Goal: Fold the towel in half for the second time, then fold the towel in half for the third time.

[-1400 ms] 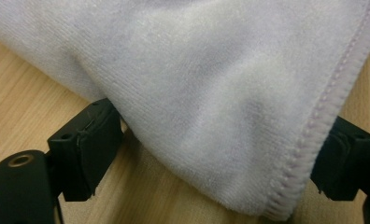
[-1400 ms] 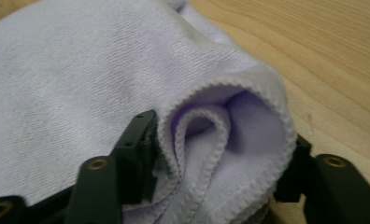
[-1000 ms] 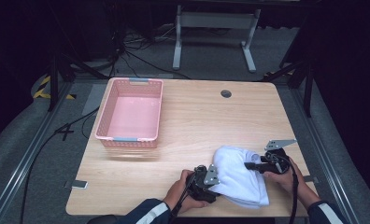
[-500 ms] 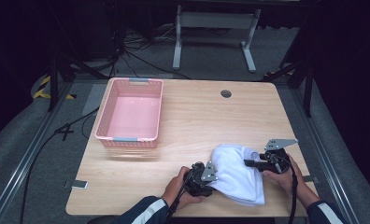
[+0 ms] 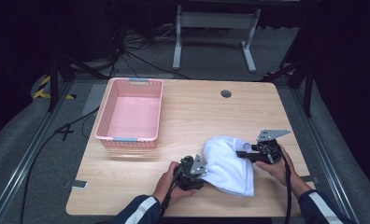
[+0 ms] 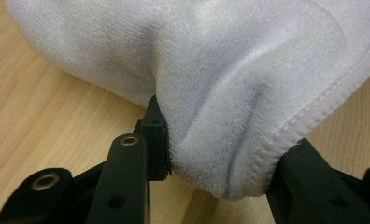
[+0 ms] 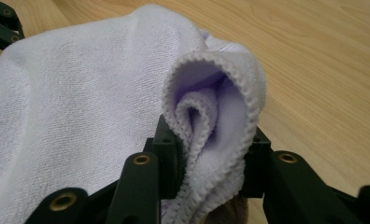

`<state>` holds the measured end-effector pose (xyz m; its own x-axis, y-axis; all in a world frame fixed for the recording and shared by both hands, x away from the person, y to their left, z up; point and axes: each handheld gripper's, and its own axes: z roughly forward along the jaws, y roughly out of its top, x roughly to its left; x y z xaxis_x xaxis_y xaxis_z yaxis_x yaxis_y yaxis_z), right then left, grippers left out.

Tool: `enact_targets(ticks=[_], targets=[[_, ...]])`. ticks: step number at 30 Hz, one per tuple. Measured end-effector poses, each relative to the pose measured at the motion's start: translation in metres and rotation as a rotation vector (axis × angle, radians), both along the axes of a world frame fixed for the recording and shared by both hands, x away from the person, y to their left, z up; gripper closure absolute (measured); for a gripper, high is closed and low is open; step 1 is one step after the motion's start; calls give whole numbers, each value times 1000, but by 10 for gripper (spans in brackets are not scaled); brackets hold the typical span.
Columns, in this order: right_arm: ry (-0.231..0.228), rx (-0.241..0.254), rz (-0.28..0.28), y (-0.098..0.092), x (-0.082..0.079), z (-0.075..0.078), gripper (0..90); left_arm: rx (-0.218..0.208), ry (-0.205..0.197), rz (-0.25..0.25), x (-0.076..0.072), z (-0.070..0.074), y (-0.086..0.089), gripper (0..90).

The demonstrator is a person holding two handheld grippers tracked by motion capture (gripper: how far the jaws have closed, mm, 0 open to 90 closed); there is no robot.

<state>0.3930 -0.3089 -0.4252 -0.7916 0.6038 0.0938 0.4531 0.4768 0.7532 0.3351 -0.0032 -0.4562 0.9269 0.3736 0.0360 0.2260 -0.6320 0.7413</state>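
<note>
A: Where's the white towel (image 5: 228,164)?

B: Near table edge, well apart from the pink basket (image 5: 130,114), which lies ahead and to the left

A: And the claws?

B: Left gripper (image 5: 195,170) is clamped on its near-left corner, right gripper (image 5: 243,154) pinches a folded hem on the far-right side; the towel stretches between them

White towel (image 6: 230,79) bunched between black claw (image 6: 220,158) jaws, pinched at hemmed edge, above wooden table (image 6: 43,121).
</note>
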Motion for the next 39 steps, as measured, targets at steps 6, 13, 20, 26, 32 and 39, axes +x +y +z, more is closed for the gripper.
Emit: enact_targets(ticks=[6, 13, 20, 26, 32, 39], targets=[[-26, -6, 33, 18, 10, 7, 665, -20, -14, 39, 1, 5, 13, 628], [-37, -13, 61, 32, 17, 14, 665, -17, -7, 54, 3, 10, 22, 630], [-60, -28, 69, 39, 18, 20, 666, -20, -16, 59, 5, 13, 25, 630], [-69, -30, 66, 43, 18, 23, 666, -5, -22, 57, 7, 13, 27, 629], [-78, -27, 59, 48, 20, 26, 666, -11, -36, 67, 9, 18, 31, 630], [-90, -26, 52, 54, 27, 32, 665, 8, -56, 85, 17, 26, 36, 631]])
